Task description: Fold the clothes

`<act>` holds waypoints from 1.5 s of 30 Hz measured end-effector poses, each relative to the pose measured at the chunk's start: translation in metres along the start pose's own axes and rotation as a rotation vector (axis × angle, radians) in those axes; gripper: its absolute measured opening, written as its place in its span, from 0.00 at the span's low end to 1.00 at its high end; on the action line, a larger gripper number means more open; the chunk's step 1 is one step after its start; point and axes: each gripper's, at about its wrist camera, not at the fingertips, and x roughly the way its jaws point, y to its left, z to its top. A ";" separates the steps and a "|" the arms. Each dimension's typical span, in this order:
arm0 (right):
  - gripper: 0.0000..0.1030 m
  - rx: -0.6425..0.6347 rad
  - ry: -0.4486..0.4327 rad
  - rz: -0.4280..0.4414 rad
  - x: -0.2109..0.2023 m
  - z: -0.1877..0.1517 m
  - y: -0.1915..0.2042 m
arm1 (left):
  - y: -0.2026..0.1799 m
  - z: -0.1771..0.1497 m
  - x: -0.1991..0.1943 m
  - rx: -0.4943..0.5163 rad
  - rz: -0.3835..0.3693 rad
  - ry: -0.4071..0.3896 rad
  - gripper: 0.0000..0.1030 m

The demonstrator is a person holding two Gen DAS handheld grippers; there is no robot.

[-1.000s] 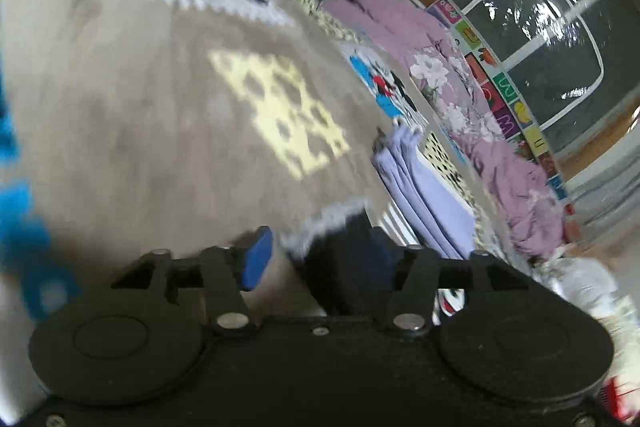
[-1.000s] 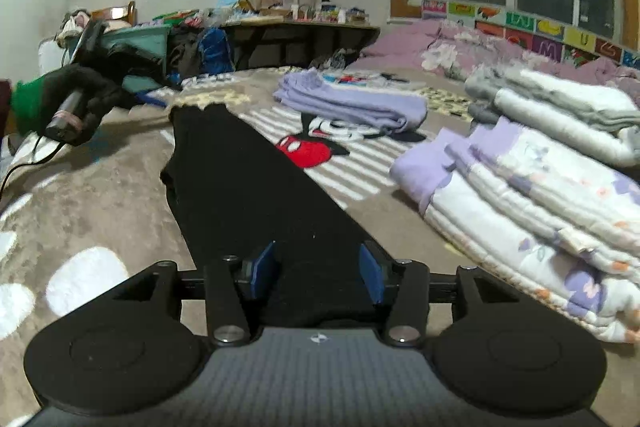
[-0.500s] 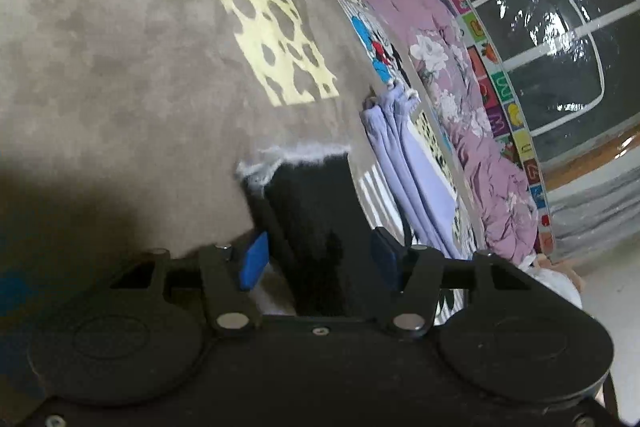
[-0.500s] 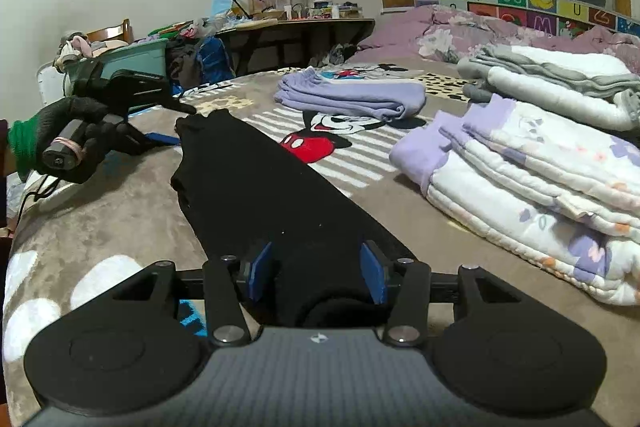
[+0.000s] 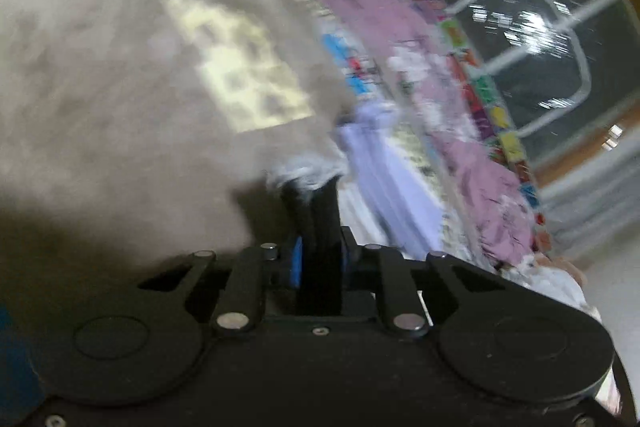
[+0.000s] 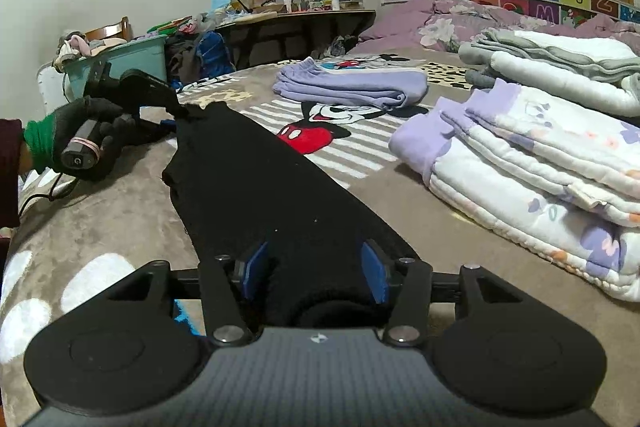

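A long black garment (image 6: 264, 187) lies stretched across the brown blanket (image 6: 120, 219) between my two grippers. My left gripper (image 5: 318, 259) is shut on its far end (image 5: 314, 223); in the right wrist view that gripper (image 6: 176, 111) shows at the garment's far tip, held by a black-gloved hand (image 6: 84, 139). My right gripper (image 6: 314, 277) has its blue pads (image 6: 374, 277) apart, with the garment's near end bunched between them. The left wrist view is motion-blurred.
Folded lilac trousers (image 6: 352, 87) lie beyond the garment on the Mickey Mouse print (image 6: 320, 125). A stack of folded white and lilac bedding (image 6: 532, 163) sits at the right. A pink quilt (image 6: 440, 23), a cluttered desk (image 6: 296, 15) and a teal bin (image 6: 120, 63) stand behind.
My left gripper has closed on the garment's far end and lifted it a little. The right gripper has stayed around the near end with its pads apart.
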 end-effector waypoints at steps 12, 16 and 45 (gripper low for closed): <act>0.50 0.328 -0.128 0.098 -0.031 0.000 -0.042 | -0.129 -0.069 -0.064 0.497 -0.187 -0.052 0.15; 0.50 0.454 -0.182 0.117 -0.046 -0.005 -0.062 | -0.156 -0.091 -0.070 0.596 -0.222 -0.049 0.15; 0.33 0.135 -0.008 -0.053 -0.021 0.028 0.051 | 0.073 0.019 0.006 -0.210 -0.202 0.067 0.19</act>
